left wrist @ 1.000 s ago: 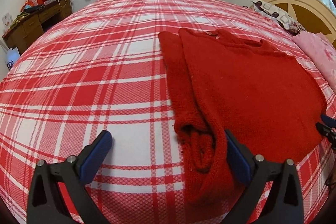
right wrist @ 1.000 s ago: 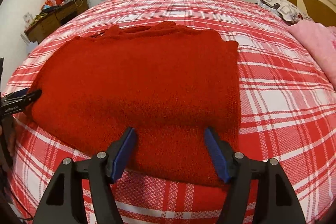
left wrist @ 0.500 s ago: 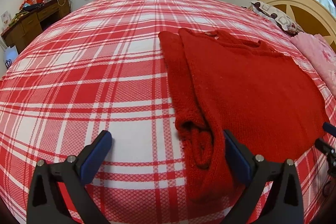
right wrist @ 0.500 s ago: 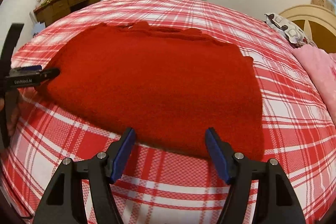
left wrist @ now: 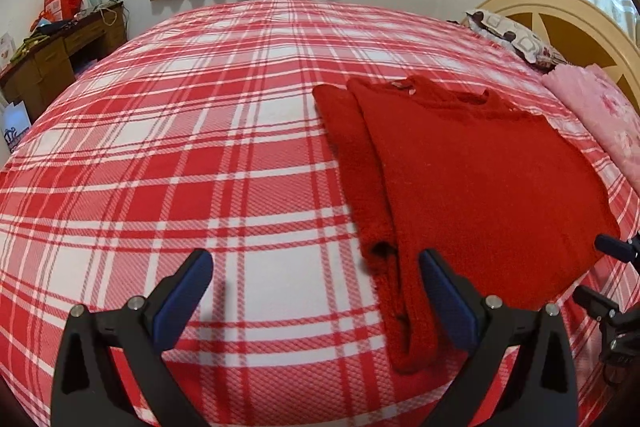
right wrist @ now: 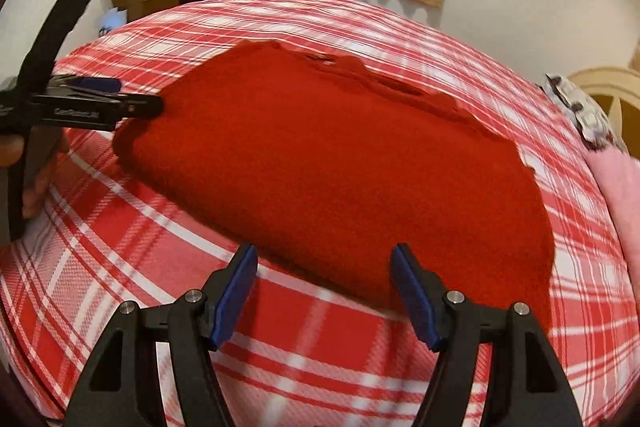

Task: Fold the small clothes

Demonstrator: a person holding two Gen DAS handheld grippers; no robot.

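Note:
A red knit sweater (left wrist: 480,187) lies flat on the red-and-white plaid bed (left wrist: 200,147), one sleeve (left wrist: 356,167) folded alongside its left edge. My left gripper (left wrist: 314,287) hovers open over the sheet, its right finger beside the sleeve cuff, nothing between the pads. In the right wrist view the sweater (right wrist: 340,167) fills the middle. My right gripper (right wrist: 322,263) stands open at its near hem, gripping nothing. The left gripper (right wrist: 108,103) shows at the sweater's left corner, and the right gripper (left wrist: 612,267) shows at the left view's right edge.
A pink blanket (left wrist: 600,123) and a patterned pillow (left wrist: 516,39) lie by the cream headboard (left wrist: 560,19) on the right. A cluttered wooden desk (left wrist: 52,59) stands beyond the bed's far left. A hand (right wrist: 24,167) holds the left gripper.
My right gripper has rolled and slid back, so its fingers now sit at the sweater's hem instead of over it. The left gripper has hardly moved. Both stay open.

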